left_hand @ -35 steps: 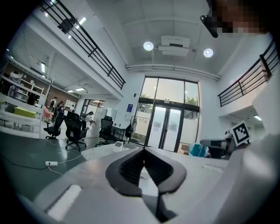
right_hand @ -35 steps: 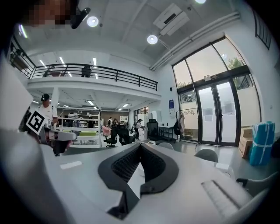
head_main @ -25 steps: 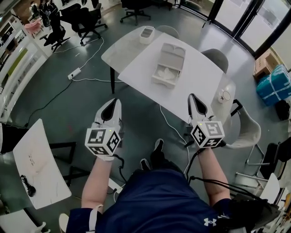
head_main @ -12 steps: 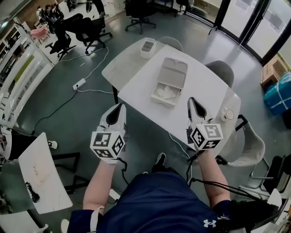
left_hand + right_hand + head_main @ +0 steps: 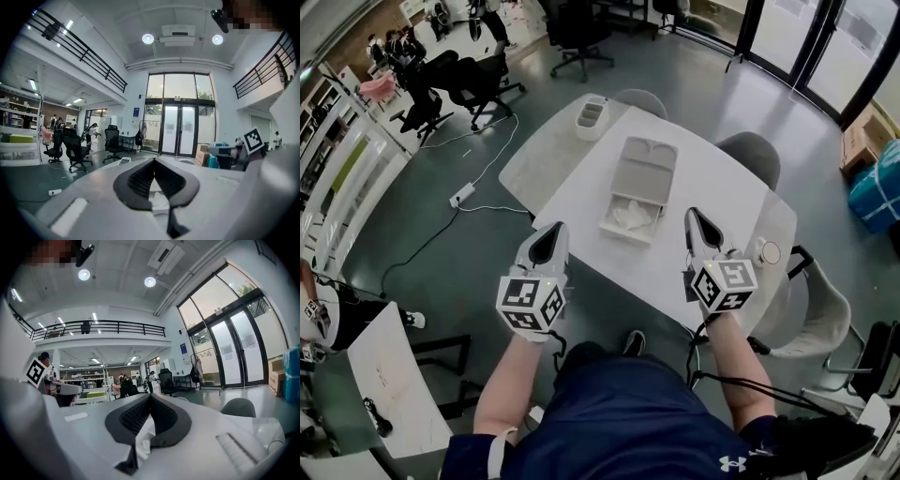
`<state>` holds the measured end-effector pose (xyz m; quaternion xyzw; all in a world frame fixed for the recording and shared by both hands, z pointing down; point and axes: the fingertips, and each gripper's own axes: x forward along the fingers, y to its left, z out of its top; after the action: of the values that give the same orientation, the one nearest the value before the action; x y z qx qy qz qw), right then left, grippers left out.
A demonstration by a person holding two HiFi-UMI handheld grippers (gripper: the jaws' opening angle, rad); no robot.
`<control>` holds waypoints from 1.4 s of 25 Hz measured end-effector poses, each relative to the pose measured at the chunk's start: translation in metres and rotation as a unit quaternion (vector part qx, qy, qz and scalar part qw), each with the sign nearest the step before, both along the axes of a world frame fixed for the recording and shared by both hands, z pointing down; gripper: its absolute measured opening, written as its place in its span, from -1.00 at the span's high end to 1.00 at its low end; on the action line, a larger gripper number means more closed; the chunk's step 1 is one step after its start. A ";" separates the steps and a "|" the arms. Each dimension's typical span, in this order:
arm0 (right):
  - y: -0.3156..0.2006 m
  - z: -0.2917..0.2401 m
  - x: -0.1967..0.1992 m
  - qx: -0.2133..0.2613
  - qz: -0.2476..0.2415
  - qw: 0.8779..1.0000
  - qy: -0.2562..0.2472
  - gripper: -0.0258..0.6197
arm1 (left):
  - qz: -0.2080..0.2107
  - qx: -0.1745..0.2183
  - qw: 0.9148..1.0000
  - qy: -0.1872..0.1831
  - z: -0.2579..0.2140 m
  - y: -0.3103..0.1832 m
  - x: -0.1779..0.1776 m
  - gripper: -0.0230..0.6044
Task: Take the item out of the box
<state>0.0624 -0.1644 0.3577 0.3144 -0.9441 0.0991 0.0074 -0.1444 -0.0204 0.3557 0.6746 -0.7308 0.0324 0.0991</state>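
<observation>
Right now both tools are hanging out in front of the person, short of the work. The left gripper (image 5: 549, 232) hovers by the near-left edge of the white table (image 5: 698, 183), its two dark pads pinched together at the tips with nothing caught between them; its own view shows the same, only a sliver of the pale tabletop showing through the hollow behind the tips. The right gripper (image 5: 692, 217) is held over the table's near side, and its jaws are likewise pressed tip to tip around nothing. Ahead of them, in the middle of the table, sits the box (image 5: 623, 232), a shallow pale tray with its open lid (image 5: 648, 161) folded flat away from the person. The item (image 5: 630, 215), something white and crumpled-looking, lies in the box's near compartment. It sits between the two grippers' lines and a little beyond both sets of tips, somewhat closer to the right one, and neither jaw touches it or the box. Over at the far corner of the table stands a small white container (image 5: 590, 116), well apart from the box. Near the right gripper, by the table's right edge, there is a small round object (image 5: 766, 251), too small to make out. A grey chair (image 5: 750, 156) is tucked in at the table's far side.
</observation>
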 end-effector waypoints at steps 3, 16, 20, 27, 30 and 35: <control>-0.009 0.004 0.000 -0.006 0.010 1.000 0.002 0.91 | 0.012 -0.001 1.000 0.002 0.002 -0.015 -0.003 0.92; -0.036 0.030 -0.035 -0.031 0.083 0.995 0.047 0.91 | 0.108 -0.034 0.993 0.023 0.043 -0.101 -0.044 0.92; -0.040 0.042 -0.052 -0.041 0.091 0.993 0.066 0.91 | 0.136 -0.055 0.989 0.036 0.062 -0.116 -0.051 0.92; -0.046 0.086 -0.080 -0.065 0.073 0.989 0.113 0.91 | 0.171 -0.094 0.980 0.028 0.104 -0.131 -0.049 0.92; -0.049 0.110 -0.091 -0.068 0.053 0.985 0.148 0.91 | 0.165 -0.111 0.980 0.030 0.123 -0.130 -0.050 0.92; -0.055 0.161 -0.109 -0.089 -0.002 0.973 0.214 0.86 | 0.167 -0.144 0.975 0.034 0.158 -0.125 -0.047 0.91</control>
<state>-0.0463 -0.2198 0.5190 0.3248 -0.9085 0.1129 0.2376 -0.1917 -0.1456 0.5133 0.7664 -0.5920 0.1303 0.2127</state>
